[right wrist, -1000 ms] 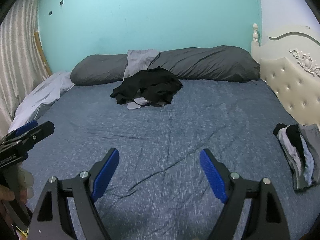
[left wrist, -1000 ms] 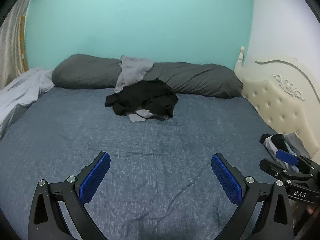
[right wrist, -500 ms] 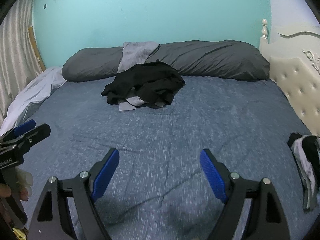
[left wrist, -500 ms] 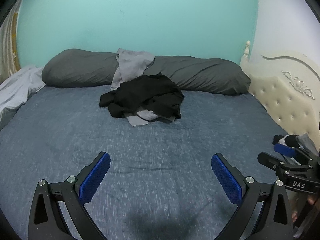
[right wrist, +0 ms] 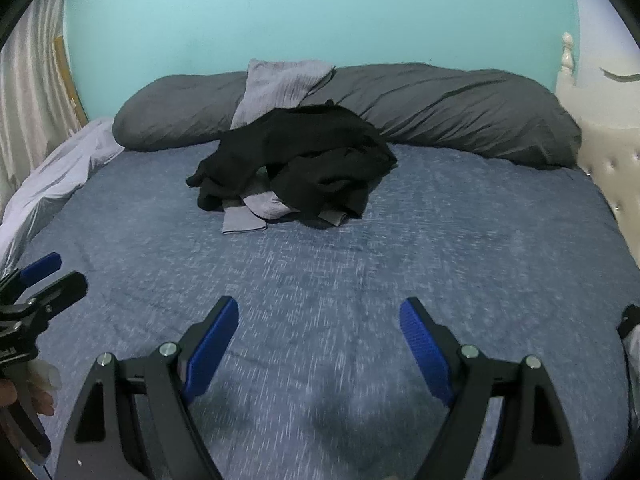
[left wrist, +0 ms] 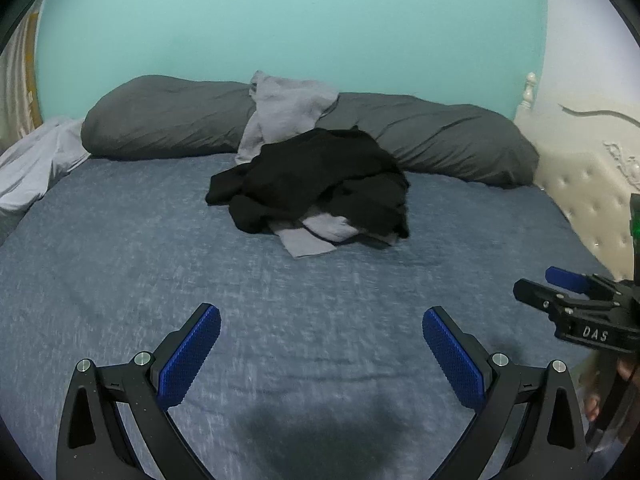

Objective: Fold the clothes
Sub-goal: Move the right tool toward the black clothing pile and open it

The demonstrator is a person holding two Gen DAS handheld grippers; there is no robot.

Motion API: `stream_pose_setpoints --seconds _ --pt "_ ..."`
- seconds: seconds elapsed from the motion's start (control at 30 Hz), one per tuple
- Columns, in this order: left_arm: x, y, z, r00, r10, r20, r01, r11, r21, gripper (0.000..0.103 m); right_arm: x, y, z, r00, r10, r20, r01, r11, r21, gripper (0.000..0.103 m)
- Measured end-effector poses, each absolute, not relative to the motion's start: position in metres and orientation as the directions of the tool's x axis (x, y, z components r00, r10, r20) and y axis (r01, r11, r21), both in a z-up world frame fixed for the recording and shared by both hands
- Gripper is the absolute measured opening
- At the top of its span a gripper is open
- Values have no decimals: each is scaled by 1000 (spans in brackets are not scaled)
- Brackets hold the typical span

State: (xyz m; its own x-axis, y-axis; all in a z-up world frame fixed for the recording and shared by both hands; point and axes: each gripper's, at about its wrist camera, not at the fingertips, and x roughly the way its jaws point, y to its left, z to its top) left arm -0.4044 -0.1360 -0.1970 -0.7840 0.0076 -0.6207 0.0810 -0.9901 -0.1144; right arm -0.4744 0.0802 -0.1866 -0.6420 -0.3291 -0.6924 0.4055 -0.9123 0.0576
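Note:
A heap of crumpled black clothes point(left wrist: 320, 180) point(right wrist: 304, 160) with grey pieces under it lies at the far middle of the blue bed point(left wrist: 160, 280) point(right wrist: 460, 248). A grey garment point(left wrist: 284, 116) point(right wrist: 276, 88) is draped over the dark pillows behind it. My left gripper point(left wrist: 320, 344) is open and empty, above the bed, short of the heap. My right gripper point(right wrist: 318, 336) is open and empty beside it; it also shows at the right edge of the left wrist view point(left wrist: 560, 292).
Long dark grey pillows point(left wrist: 440, 140) point(right wrist: 460, 108) line the turquoise wall. A cream tufted headboard point(left wrist: 592, 200) stands at the right. A pale sheet point(right wrist: 52, 176) is bunched at the left edge. A bit of folded clothing point(right wrist: 632, 328) shows at the far right.
Both grippers have moved forward over the bed toward the black heap, which now looks larger. The folded pile at the right has slid almost out of view. Both stay open.

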Motion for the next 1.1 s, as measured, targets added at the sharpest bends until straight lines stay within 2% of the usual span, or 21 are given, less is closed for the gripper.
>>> stream_pose_setpoints --seconds 0.23,0.63,1.1 --pt "-438 -155 -212 -767 -27 -641 104 -991 -83 103 -528 60 -207 -627 -328 -707 404 -913 66 84" --pt "-483 -181 -238 -731 -4 -683 117 -986 -121 103 -607 16 -225 -590 -331 -737 417 -906 74 84" --pt "-521 -199 -265 -710 -2 -704 112 -988 -110 103 -685 -13 -261 -600 -265 -755 352 -935 48 84"
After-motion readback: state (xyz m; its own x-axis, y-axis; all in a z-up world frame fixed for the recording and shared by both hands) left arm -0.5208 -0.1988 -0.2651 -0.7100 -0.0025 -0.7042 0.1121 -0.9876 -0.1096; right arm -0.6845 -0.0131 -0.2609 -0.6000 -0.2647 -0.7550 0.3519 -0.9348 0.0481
